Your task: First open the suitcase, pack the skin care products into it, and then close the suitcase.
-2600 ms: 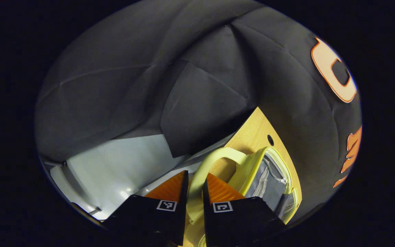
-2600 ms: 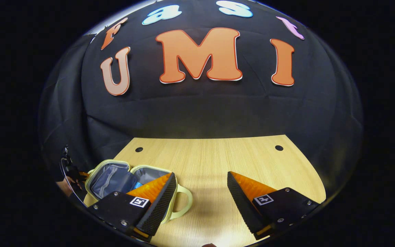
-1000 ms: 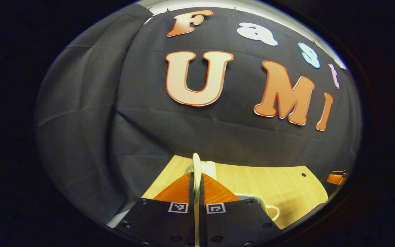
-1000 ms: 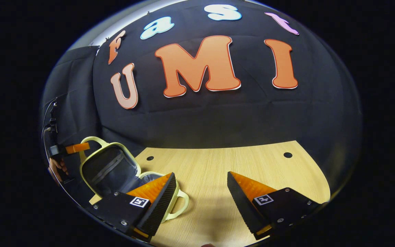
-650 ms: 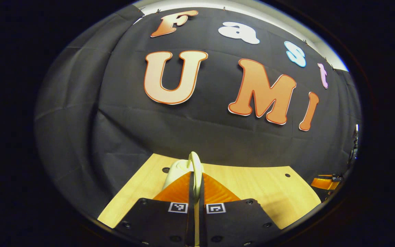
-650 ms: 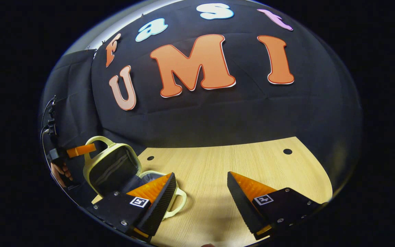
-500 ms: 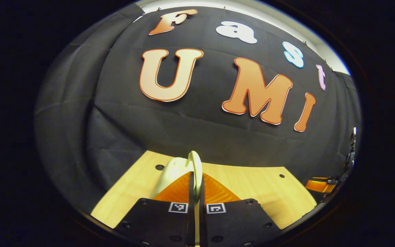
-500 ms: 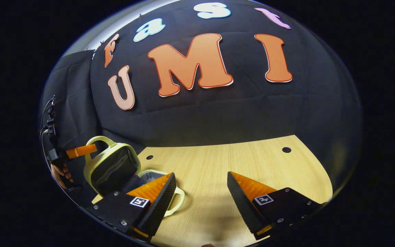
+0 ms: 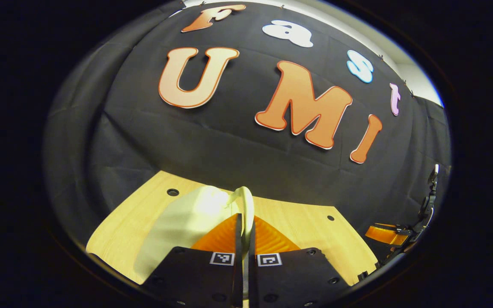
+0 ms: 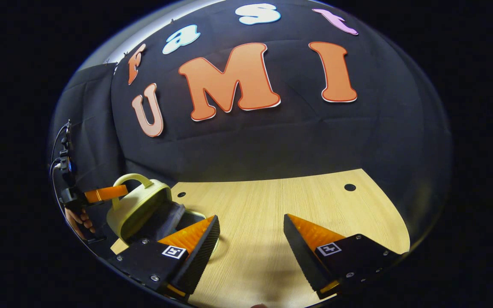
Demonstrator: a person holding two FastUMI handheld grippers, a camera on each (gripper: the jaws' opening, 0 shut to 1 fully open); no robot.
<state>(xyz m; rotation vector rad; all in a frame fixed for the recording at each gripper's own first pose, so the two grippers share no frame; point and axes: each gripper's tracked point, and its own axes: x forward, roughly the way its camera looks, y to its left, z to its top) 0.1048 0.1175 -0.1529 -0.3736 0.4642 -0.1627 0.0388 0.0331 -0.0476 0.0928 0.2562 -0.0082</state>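
Observation:
In the right gripper view, the pale yellow suitcase (image 10: pixel 137 209) stands at the table's left end, its lid tilted partway down over the grey-lined base. My left gripper (image 10: pixel 105 193), held by a hand (image 10: pixel 79 218), grips the lid's handle (image 10: pixel 133 177). In the left gripper view, the left gripper (image 9: pixel 244 216) is shut on that handle (image 9: pixel 246 199), and the lid's outer shell (image 9: pixel 178 226) slopes down to its left. My right gripper (image 10: pixel 250 222) hovers open over bare table, right of the case, holding nothing. The lid hides the case's contents.
The light wooden table (image 10: pixel 272 205) stretches right of the case and has small round holes, one (image 10: pixel 349 187) near its far right corner. Black cloth walls close in behind and at the left. In the left gripper view, the right gripper (image 9: pixel 385 234) is at the far right edge.
The left gripper has swung the lid by its handle from lying flat open up and over toward the base. The right gripper has stayed open and nearly still.

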